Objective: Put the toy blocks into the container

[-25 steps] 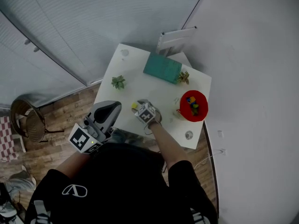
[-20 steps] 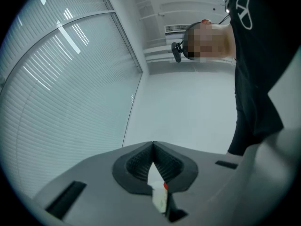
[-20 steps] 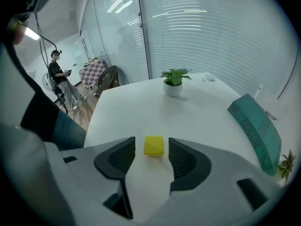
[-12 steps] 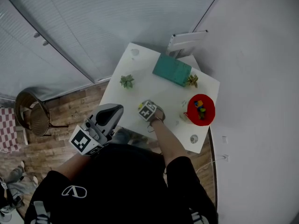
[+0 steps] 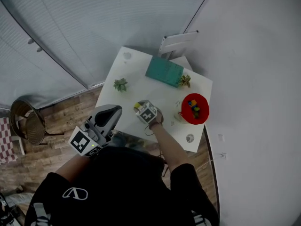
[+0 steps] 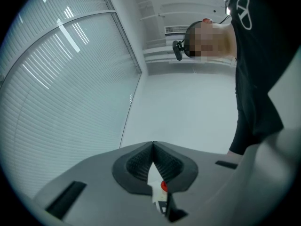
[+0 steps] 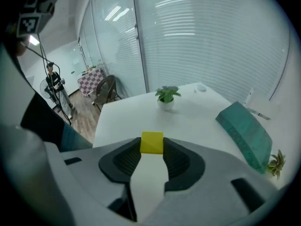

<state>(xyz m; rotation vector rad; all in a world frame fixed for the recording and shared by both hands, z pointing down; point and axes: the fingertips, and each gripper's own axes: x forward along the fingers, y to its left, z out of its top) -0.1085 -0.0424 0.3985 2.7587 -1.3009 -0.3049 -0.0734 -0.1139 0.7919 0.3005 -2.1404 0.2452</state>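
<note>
A yellow block [image 7: 152,142] sits between the pads of my right gripper [image 7: 152,148], touching both, and the jaws are closing on it. In the head view this gripper [image 5: 138,107] is over the near part of the white table [image 5: 141,86], with the yellow block [image 5: 136,106] at its tip. The red container [image 5: 184,111] stands at the table's right edge with several coloured blocks [image 5: 193,106] inside. My left gripper [image 5: 114,109] hangs off the table's near left side; in its own view the left gripper [image 6: 153,147] is shut and empty, pointing up at a wall.
A teal box [image 5: 163,71] lies at the table's far side, with a small plant [image 5: 184,79] beside it and another plant [image 5: 120,84] at the left. A white stand [image 5: 178,41] is behind the table. A wicker chair [image 5: 26,119] stands on the wooden floor at left.
The head view swayed right and back. My right gripper stays at the yellow block on the near part of the table. The left gripper holds its place.
</note>
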